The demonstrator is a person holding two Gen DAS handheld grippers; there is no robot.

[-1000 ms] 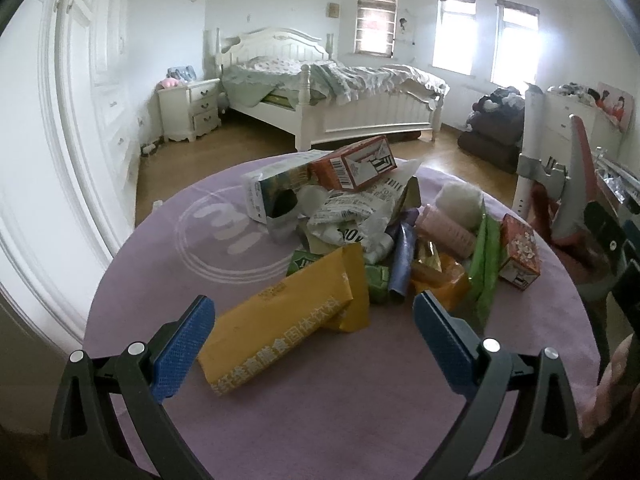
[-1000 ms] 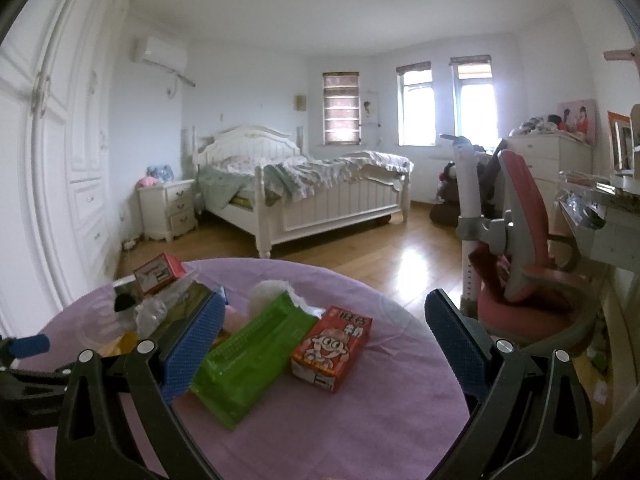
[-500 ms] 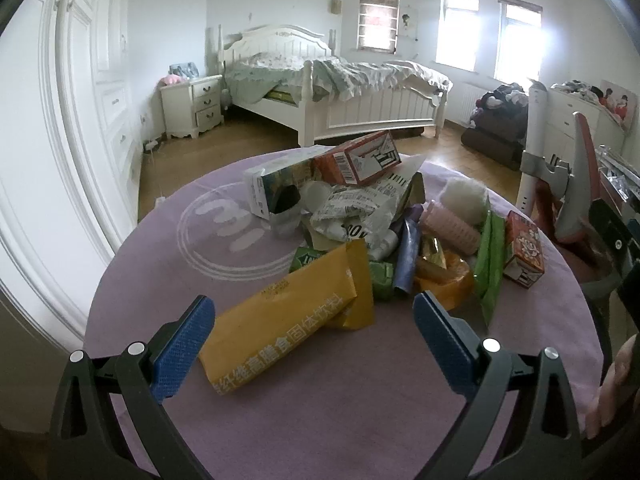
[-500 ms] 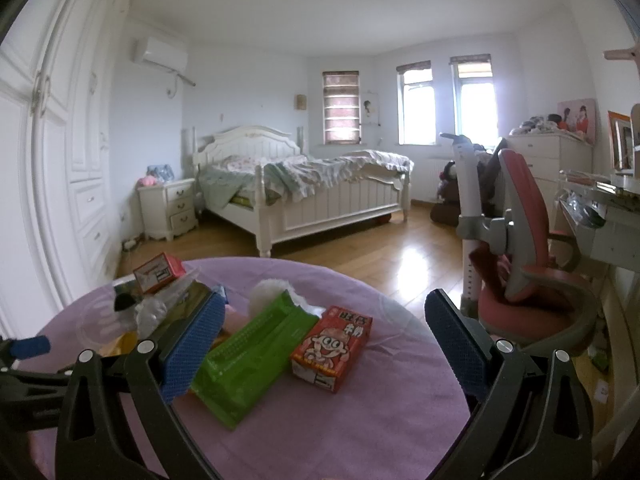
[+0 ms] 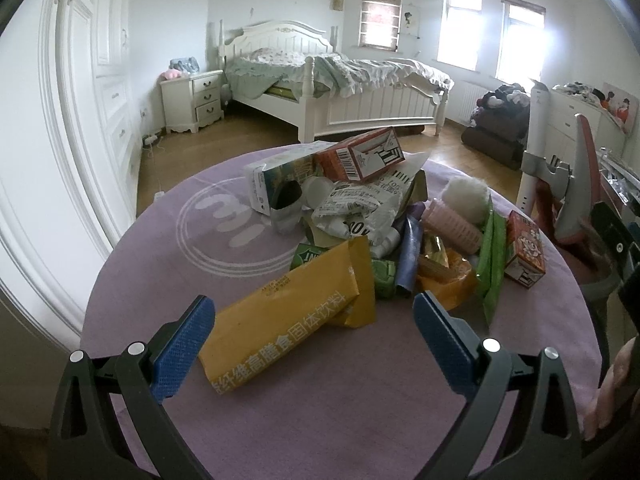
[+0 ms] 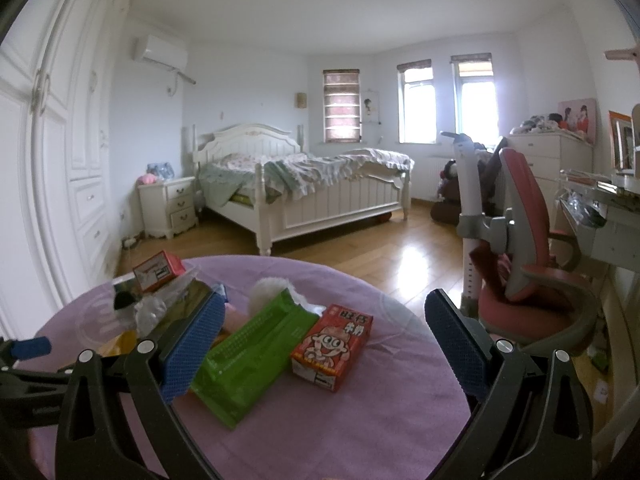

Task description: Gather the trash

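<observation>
A heap of trash sits on a round tabletop [image 5: 152, 248] covered in matte lilac cloth printed with a pale ring logo. Nearest the left gripper [image 5: 314, 332], whose blue ribbed pads stand wide apart with nothing between them, lies a flat yellow sachet pack [image 5: 288, 316]; its long axis runs from about 7 o'clock up to 1 o'clock, the far end crimped and folded, Chinese characters printed along its length. Beyond it, toward 12 o'clock, are crumpled white wrappers [image 5: 356, 216], an orange carton [image 5: 362, 156] tilted on top of the pile, and a white box [image 5: 276, 184] with an open end. At 2 o'clock a glossy green packet [image 5: 492, 256] stands on edge beside a small red snack box [image 5: 526, 250]. In the right wrist view the right gripper [image 6: 322, 340] is also spread wide and empty, with the green packet [image 6: 252, 356] lying flat between its pads, long axis from 7 to 1 o'clock, and the red snack box [image 6: 332, 346], a rectangular cardboard piece with a cartoon face, touching its right edge. A fluffy white tuft [image 6: 268, 290] sits behind them.
</observation>
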